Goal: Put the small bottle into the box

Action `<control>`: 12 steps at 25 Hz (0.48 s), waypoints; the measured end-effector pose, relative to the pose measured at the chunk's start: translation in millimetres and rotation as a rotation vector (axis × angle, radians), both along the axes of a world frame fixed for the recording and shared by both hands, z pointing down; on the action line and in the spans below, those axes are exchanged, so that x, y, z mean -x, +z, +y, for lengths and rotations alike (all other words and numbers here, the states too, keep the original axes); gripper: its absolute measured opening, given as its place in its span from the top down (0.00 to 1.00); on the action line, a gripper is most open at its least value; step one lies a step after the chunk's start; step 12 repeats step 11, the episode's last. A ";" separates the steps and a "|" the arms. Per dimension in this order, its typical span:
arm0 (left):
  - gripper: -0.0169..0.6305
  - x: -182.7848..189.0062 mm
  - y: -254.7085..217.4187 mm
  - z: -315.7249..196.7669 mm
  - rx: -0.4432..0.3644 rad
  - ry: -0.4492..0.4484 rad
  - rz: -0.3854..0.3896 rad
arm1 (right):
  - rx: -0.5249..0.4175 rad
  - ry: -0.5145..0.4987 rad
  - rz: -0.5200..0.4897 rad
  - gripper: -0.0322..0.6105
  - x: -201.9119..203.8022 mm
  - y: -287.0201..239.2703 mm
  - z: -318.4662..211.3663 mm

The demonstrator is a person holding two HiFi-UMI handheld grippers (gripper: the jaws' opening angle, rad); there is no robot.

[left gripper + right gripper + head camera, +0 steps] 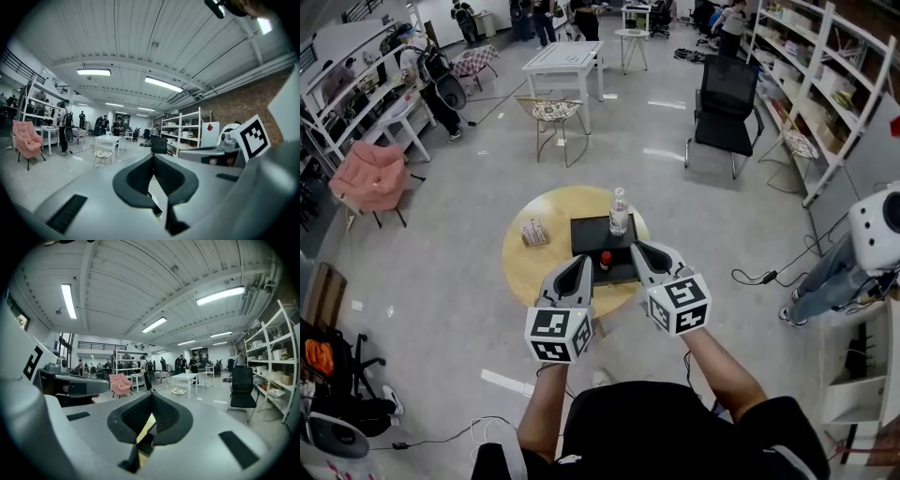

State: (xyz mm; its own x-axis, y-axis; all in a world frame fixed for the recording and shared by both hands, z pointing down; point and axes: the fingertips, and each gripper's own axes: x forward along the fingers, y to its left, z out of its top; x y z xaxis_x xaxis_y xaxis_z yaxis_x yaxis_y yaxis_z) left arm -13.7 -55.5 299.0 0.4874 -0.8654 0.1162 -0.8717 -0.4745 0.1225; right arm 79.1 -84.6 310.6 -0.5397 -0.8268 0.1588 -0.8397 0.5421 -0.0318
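Small bottle [605, 260] stands within the box [588, 238] outline, so your left hand-held gripper [580, 265] and right hand-held gripper [640, 252] likely need nothing: both pressed together, empty.

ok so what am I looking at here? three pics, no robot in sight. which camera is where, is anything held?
There is no robot arm: a person holds a two-jaw gripper in each hand. The head view looks down from the person's head onto the left gripper and right gripper, the grey tools with marker cubes. The other two pictures come from cameras riding on each gripper, looking along its jaws. Both pairs of jaws are closed on nothing. Below stands a round yellow table with a black box, a clear bottle at its far edge, a small red-capped bottle at its near part, and a patterned pack to the left. Nothing is held.
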 end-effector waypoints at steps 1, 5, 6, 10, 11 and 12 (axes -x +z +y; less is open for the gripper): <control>0.96 -0.5 0.9 0.3 0.000 -0.004 -0.003 | -0.001 -0.001 0.001 0.95 -1.6 0.9 -0.2; 0.96 -1.9 2.4 0.8 0.004 -0.015 -0.003 | 0.000 -0.004 0.005 0.95 -5.4 2.8 -2.0; 0.96 -2.0 2.2 1.2 0.004 -0.016 -0.005 | -0.001 -0.004 0.008 0.95 -5.6 3.1 -2.0; 0.96 -0.8 -1.3 2.9 0.003 -0.022 -0.005 | -0.008 -0.009 0.023 0.95 -4.0 1.7 -1.1; 0.96 -0.4 -2.5 3.1 0.002 -0.023 -0.005 | -0.008 -0.011 0.024 0.95 -3.4 1.0 -1.0; 0.96 -0.4 -2.5 3.1 0.002 -0.023 -0.005 | -0.008 -0.011 0.024 0.95 -3.4 1.0 -1.0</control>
